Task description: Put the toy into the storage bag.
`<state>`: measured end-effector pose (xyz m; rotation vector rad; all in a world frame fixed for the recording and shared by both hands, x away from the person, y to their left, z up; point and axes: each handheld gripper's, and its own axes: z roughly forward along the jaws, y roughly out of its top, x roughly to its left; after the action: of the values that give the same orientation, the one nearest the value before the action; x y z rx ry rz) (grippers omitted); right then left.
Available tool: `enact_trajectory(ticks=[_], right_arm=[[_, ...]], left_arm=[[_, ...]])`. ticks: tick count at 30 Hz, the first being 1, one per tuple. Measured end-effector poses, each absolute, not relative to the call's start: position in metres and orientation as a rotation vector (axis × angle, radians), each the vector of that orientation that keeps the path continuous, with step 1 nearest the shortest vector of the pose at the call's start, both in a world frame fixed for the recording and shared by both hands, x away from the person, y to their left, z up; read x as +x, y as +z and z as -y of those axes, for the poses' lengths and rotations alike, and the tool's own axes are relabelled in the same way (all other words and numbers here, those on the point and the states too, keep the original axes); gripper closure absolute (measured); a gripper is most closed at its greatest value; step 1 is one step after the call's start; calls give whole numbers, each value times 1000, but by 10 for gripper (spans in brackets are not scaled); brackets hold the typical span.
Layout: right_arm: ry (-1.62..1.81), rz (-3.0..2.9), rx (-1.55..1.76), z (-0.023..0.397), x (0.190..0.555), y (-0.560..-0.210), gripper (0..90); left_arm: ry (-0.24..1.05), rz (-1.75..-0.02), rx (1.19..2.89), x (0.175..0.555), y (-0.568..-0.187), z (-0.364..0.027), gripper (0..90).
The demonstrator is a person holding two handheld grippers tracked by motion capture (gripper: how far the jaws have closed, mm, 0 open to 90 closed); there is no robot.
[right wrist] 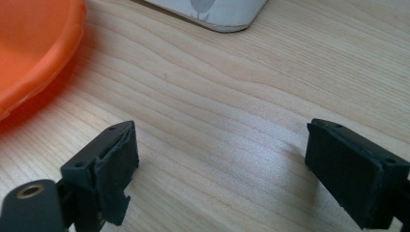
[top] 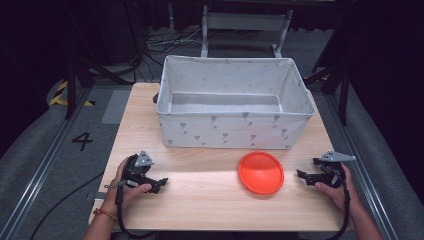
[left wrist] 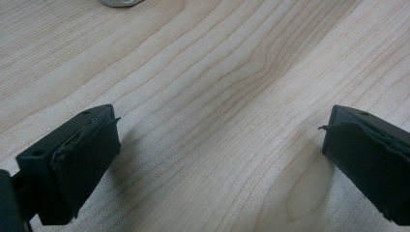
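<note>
At the desk's (top: pixel 210 200) near edge, left gripper (top: pixel 161 183) fingers (left wrist: pixel 77 164) are spread wide, empty. Right gripper (top: pixel 301 174) fingers (right wrist: pixel 109 179) likewise, with the orange plate (top: pixel 261 172) at their 10 o'clock. The fabric bin (top: pixel 231 127) sits at 12 o'clock from the plate.

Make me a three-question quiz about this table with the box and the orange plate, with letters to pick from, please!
1. Where is the orange plate?
A. inside the fabric box
B. on the table in front of the box
C. on the floor

2. How many plates are on the table?
A. one
B. two
C. three

3. How are the right gripper's jaws?
A. shut on the plate
B. shut on nothing
C. open, holding nothing

Answers:
1 B: the plate lies flat on the wood, nearer the person than the fabric box.
2 A: just one orange disc is there.
3 C: the right gripper view shows a wide gap with bare wood between the jaws.
</note>
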<state>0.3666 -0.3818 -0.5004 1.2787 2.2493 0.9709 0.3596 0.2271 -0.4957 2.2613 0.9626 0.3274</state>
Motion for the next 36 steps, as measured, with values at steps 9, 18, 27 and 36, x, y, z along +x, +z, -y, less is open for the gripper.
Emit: enact_trajectory(ticks=[9,18,27,36], right_arm=[[968,-2248,1283,381,367,-500,113],[953,-2256,1304,382,367,-498,122],[1053,-2273,1344,383,366,-485,184],[1071,-2337,1260,370,361,-468,198]], left_arm=[[330,-966,2263,359,-496,-227,3],[330,-967,2262,359,-496,-227,4],[337,-976,2259,358,-495,-227,6],[337,-979,2258,358,-495,-227,6]])
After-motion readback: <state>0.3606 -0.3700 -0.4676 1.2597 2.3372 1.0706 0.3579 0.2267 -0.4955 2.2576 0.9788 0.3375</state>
